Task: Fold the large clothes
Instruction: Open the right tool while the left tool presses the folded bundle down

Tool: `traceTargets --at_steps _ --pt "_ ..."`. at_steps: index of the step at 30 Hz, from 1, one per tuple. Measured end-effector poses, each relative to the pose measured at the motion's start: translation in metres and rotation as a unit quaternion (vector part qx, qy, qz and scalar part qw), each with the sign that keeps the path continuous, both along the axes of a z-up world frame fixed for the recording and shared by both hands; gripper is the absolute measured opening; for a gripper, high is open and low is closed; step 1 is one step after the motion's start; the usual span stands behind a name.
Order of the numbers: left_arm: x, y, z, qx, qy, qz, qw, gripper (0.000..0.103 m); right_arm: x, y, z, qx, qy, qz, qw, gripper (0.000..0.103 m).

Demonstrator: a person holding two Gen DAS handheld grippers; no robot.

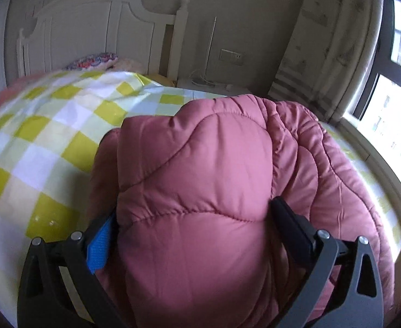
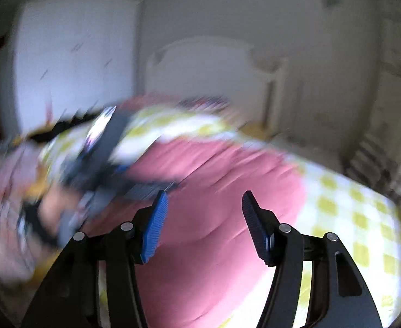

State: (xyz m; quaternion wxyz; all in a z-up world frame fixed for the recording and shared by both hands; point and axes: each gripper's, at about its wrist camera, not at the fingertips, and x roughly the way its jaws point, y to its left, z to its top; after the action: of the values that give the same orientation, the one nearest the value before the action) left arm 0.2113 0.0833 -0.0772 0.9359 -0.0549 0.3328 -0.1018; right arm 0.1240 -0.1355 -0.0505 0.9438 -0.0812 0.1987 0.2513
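The left tool (image 1: 193, 227) is clenched on a thick fold of the pink quilted coat (image 1: 227, 150), which bulges between its fingers and runs away from it across the bed (image 1: 50, 136). The right tool (image 2: 204, 213) is held released just above the same coat, nothing between its fingers. The left tool is judged the carrier of the fold; the coat's bulk lies ahead of both.

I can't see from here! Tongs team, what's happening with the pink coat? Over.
Left tongs clamped on pink coat. Right tongs open, empty, above it. Coat bunched on checked bedsheet. Nothing blocking.
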Motion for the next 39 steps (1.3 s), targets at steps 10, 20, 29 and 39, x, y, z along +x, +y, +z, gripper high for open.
traceTargets --at_steps 10,20,29,39 --pt "-0.003 -0.004 -0.003 0.029 0.001 0.017 0.9994 0.101 0.139 0.006 -0.079 -0.035 0.171 -0.042 0.984 0.058" --pt "-0.009 -0.014 0.0 0.069 -0.014 0.028 0.9971 0.101 0.209 0.017 -0.011 -0.027 0.134 -0.089 0.987 0.058" --pt "-0.01 -0.019 -0.001 0.085 -0.013 0.027 0.996 0.101 0.255 0.039 -0.059 -0.158 0.214 -0.12 0.956 0.071" --pt "-0.012 -0.02 0.0 0.085 -0.017 0.029 0.9958 0.101 0.243 0.093 -0.03 -0.152 0.193 -0.021 0.969 0.09"
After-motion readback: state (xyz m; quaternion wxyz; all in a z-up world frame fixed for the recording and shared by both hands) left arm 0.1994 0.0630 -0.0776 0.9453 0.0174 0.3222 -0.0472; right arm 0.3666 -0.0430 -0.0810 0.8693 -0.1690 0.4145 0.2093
